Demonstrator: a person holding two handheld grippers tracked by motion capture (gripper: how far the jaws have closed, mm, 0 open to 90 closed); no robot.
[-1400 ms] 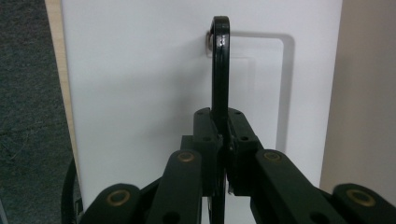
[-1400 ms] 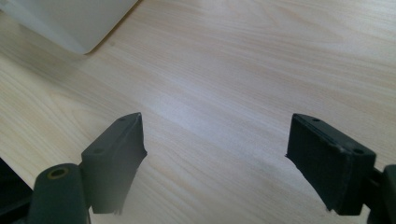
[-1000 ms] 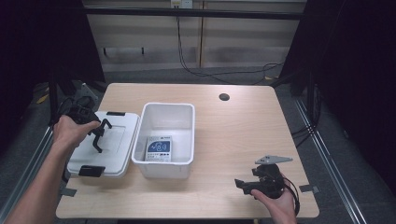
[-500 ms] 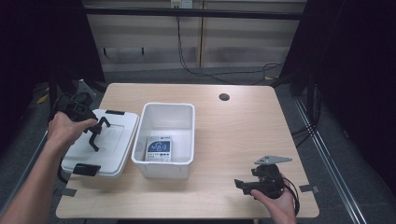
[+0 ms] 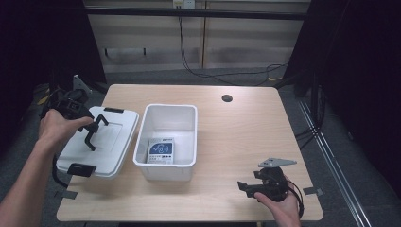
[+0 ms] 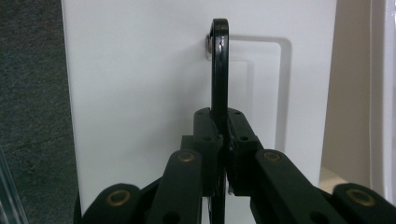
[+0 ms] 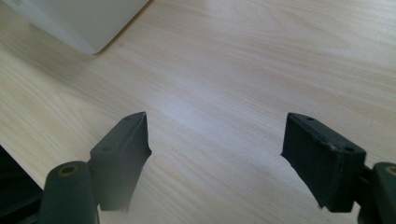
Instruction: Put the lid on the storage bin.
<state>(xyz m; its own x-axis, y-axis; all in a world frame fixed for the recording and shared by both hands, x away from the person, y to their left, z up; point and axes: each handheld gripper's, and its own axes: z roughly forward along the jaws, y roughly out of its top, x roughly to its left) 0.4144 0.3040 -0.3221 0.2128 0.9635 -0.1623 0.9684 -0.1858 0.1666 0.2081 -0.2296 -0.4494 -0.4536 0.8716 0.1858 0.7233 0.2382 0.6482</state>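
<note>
White plastic is what the left tongs (image 5: 92,132) have to deal with: their jaws are pressed together on the thin black handle (image 6: 219,70) that stands up from the lid (image 5: 101,142), which lies flat at the left end of the desk (image 5: 236,137), just beside the open box (image 5: 168,137) and with one corner reaching past the desk's edge. The grip sits on a narrow strip, so the lid could swing or twist about that one point once it leaves the wood, and a swinging edge might knock the box or slip free. Its overhang adds a second risk: a careless push could tip it off the near left corner. The box is light and nearly empty, so a bump from the lid would likely shove it. The right tongs (image 5: 253,185) rest low at the near right of the desk with jaws spread wide over bare wood, holding nothing, well apart from the box and too far to steady it. Counted: one lid with two black clips, one box, one printed card (image 5: 160,150) lying inside it, and two tongs.
</note>
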